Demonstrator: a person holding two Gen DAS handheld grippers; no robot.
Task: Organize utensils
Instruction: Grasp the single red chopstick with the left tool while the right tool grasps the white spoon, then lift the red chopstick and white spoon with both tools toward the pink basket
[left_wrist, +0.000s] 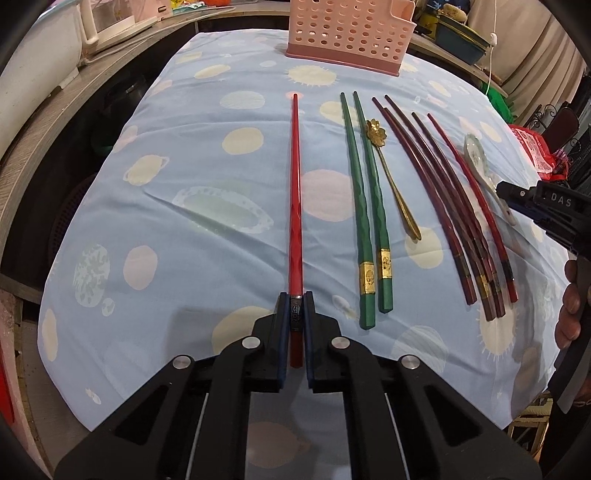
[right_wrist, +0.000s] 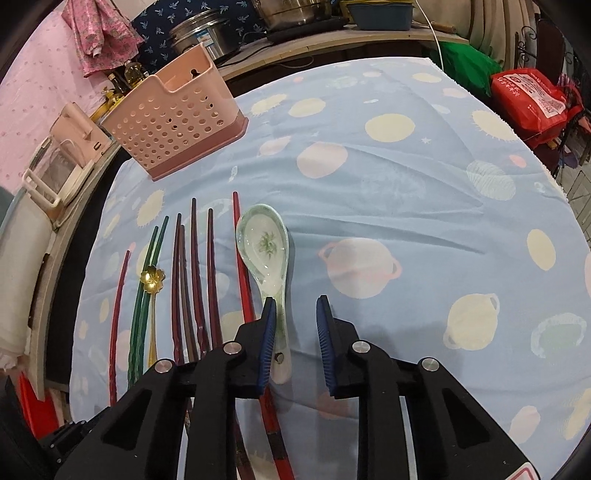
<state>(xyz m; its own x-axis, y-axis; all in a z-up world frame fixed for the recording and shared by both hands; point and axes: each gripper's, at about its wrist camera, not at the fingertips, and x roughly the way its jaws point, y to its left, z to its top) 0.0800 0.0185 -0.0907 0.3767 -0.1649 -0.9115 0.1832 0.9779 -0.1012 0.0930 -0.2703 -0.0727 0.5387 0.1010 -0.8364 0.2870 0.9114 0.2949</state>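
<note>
On blue planet-print cloth over the bench, L claw (left_wrist: 296, 308) is clamped on red chopstick (left_wrist: 295, 192) near its butt end. R claw (right_wrist: 295, 306) is apart; ceramic spoon (right_wrist: 263, 254) handle lies btwn its jaws. Pink holder (right_wrist: 177, 125) stands at far edge.

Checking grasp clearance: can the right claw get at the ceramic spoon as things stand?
Probably yes. The right claw is open with the ceramic spoon handle beside its left finger; only the red chopstick lies close alongside.

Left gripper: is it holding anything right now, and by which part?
Yes. The left gripper is shut on the red chopstick, gripped near its thick, banded end; the rest lies along the tablecloth.
</note>
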